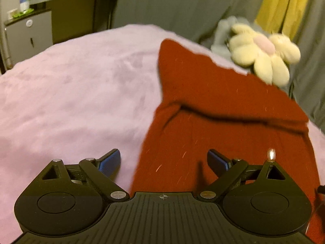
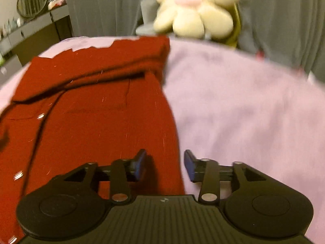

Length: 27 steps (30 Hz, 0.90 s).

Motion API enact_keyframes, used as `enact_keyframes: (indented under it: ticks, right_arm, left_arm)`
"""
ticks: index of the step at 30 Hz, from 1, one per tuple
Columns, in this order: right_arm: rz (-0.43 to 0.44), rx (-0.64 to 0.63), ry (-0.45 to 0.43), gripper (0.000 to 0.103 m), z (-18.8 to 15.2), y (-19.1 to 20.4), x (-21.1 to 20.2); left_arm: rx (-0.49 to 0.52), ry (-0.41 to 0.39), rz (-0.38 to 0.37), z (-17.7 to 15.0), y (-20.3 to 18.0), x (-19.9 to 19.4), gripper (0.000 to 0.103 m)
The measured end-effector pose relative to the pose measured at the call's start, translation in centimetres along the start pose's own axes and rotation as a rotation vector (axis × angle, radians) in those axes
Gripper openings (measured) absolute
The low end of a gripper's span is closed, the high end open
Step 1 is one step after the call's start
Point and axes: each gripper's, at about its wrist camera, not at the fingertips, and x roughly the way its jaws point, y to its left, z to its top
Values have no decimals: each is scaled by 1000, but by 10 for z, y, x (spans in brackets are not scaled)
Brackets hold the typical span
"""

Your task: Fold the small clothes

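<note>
Garment: red knitted garment (image 1: 223, 122) is lying spread on the pink blanket (image 1: 71, 85), its far part folded over the near part in a thick band; metal snaps (image 2: 41, 116) are showing along its left side in the right wrist view.
Garment position: it is reaching toward the blanket's far edge, with its far corner (image 2: 162, 44) lying near that edge.
Left gripper (image 1: 163, 160): it is hovering with jaws spread wide and gripping nothing; one blue pad (image 1: 110, 162) is sitting over the blanket and the other over the garment, so the gap is straddling the garment's left edge.
Right gripper (image 2: 164, 164): it is likewise released, jaws parted and empty, straddling the garment's right edge.
Contact: whether either gripper is touching the cloth cannot be told.
Beyond the far edge: cream flower-shaped plush (image 2: 193, 10) is sitting just past the blanket against grey curtains (image 1: 172, 4).
Sharpness: both views are showing motion blur.
</note>
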Motion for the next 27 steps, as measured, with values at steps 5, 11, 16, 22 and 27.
enact_keyframes:
  ticks: [5,11,16,22,27]
  right_arm:
    - [30,110,116,45,-17,-41,-37]
    - [123,68,176,56,-32,-50,-71]
    - [146,80,279,56,-38,-46,-53]
    - [158,105,324,38,-44,-50,-45]
    - [171,64,331,28,-48,-49,-54]
  left_arm:
    - [82,-53,190,-5,30,-56,96]
    - [16,-53,142,-6,76,-119,96]
    - [-69,147,-134,-25,71,-104,96]
    - [-23,394,-176,-43,46,-55,84]
    - [22,513,-202,-63,41,-43,51]
